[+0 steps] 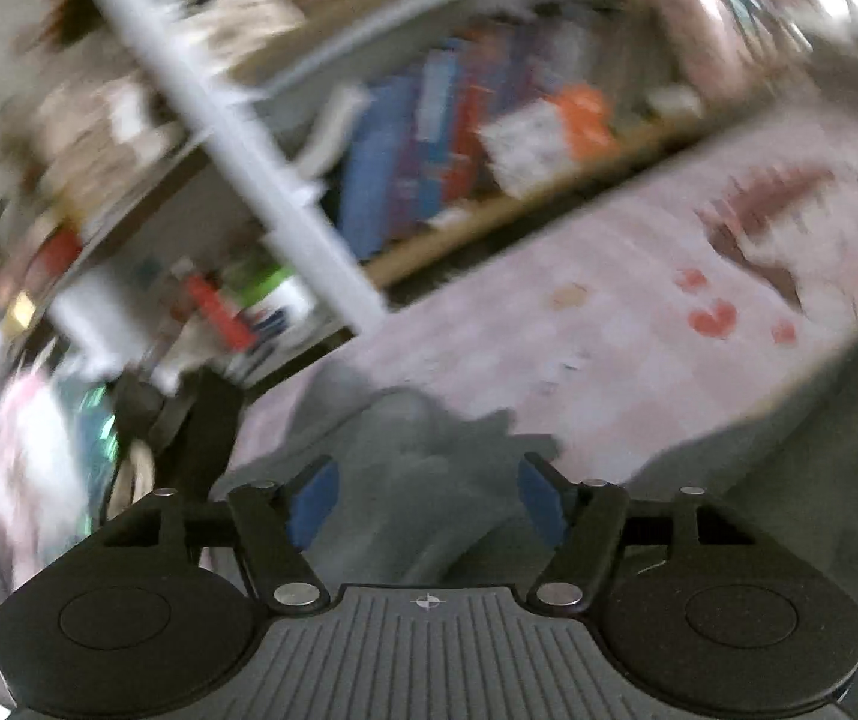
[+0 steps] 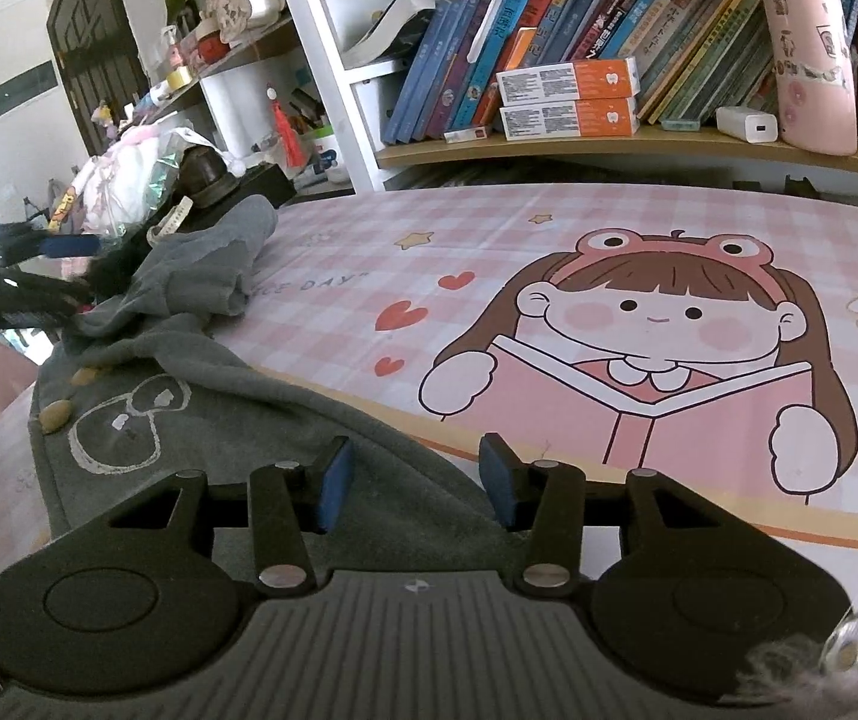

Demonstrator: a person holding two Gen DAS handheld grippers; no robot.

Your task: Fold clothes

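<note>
Grey fleece, a garment [image 2: 201, 396] with a white outline of glasses drawn on it, lies crumpled at the left end of the counter [image 2: 549, 228], on a pink checked cloth printed with a cartoon girl [image 2: 651, 324] reading a book. One part of the garment (a sleeve or hem, hard to tell which) is bunched up toward the far left corner, and its near edge runs down to the front edge of the counter.

Right tongs [image 2: 414, 480] hover low over that near edge, spread, with grey fabric showing between the blue pads [image 2: 333, 483] but nothing pinched.

Left tongs [image 1: 426, 498] are also spread, pads apart, pointing at a raised fold of the garment [image 1: 405, 480]; that view is heavily blurred and tilted, so whether the pads touch the fabric cannot be told.

Behind the counter stands a white shelf unit [image 2: 333, 60] holding books [image 2: 549, 30], two orange-and-white boxes [image 2: 567, 99] and a pink container [image 2: 810, 60].
</note>
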